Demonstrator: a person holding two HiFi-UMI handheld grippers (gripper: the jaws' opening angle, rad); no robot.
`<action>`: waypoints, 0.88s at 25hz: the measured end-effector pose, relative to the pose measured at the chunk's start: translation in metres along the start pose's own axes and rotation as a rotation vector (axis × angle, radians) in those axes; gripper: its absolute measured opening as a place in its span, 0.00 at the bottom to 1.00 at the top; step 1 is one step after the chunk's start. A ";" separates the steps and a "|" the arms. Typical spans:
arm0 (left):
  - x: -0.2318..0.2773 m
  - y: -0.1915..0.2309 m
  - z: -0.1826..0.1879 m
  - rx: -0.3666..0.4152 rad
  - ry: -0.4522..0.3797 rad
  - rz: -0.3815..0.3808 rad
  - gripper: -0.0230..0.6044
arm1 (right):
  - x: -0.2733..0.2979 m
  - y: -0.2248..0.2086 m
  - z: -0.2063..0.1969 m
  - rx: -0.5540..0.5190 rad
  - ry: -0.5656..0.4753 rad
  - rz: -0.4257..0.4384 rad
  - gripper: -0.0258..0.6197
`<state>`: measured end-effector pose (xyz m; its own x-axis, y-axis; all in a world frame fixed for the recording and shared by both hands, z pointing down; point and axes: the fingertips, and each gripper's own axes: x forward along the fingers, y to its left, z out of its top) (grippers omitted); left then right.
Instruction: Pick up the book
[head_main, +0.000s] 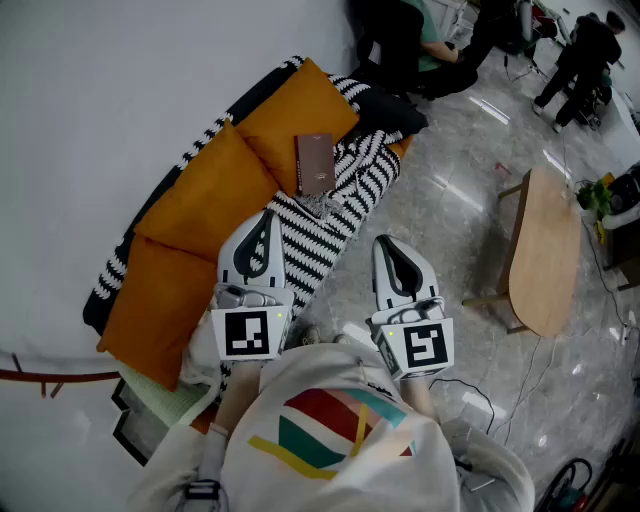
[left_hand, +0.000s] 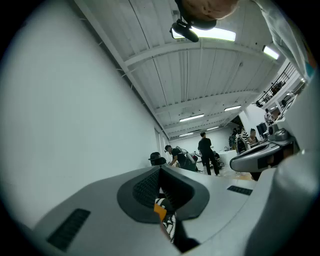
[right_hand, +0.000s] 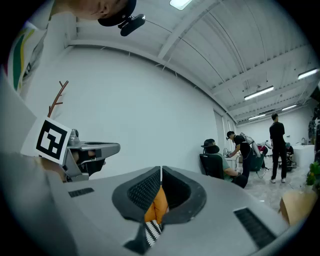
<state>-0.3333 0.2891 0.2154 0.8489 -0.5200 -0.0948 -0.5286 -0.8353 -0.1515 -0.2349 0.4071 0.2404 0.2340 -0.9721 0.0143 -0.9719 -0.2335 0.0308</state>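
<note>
A brown book (head_main: 316, 163) lies flat on the sofa, partly on an orange cushion (head_main: 290, 120) and partly on a black-and-white striped blanket (head_main: 330, 215). My left gripper (head_main: 266, 216) is held level over the blanket, a short way in front of the book, with its jaws shut and nothing in them. My right gripper (head_main: 386, 244) hovers beside the sofa's edge over the floor, also shut and empty. In the left gripper view the left gripper (left_hand: 160, 169) shows its pads together at the tips. In the right gripper view the right gripper (right_hand: 161, 169) looks the same.
The sofa (head_main: 180, 230) runs along a white wall (head_main: 90, 90). An oval wooden table (head_main: 545, 250) stands to the right on the glossy floor. People and an office chair (head_main: 395, 45) are at the far end, and cables (head_main: 480, 395) trail on the floor near my feet.
</note>
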 end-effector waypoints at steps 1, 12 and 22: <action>0.001 0.001 0.000 0.000 0.000 0.001 0.05 | 0.001 0.000 0.000 0.007 0.006 -0.005 0.07; 0.009 0.003 -0.003 -0.006 -0.004 -0.006 0.05 | 0.004 -0.003 -0.002 0.013 0.015 -0.008 0.07; 0.025 -0.040 -0.007 -0.017 -0.008 -0.042 0.05 | -0.029 -0.042 -0.008 0.017 -0.019 -0.038 0.07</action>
<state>-0.2905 0.3085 0.2265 0.8700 -0.4834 -0.0971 -0.4927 -0.8591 -0.1384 -0.2007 0.4451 0.2465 0.2702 -0.9628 -0.0056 -0.9627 -0.2702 0.0139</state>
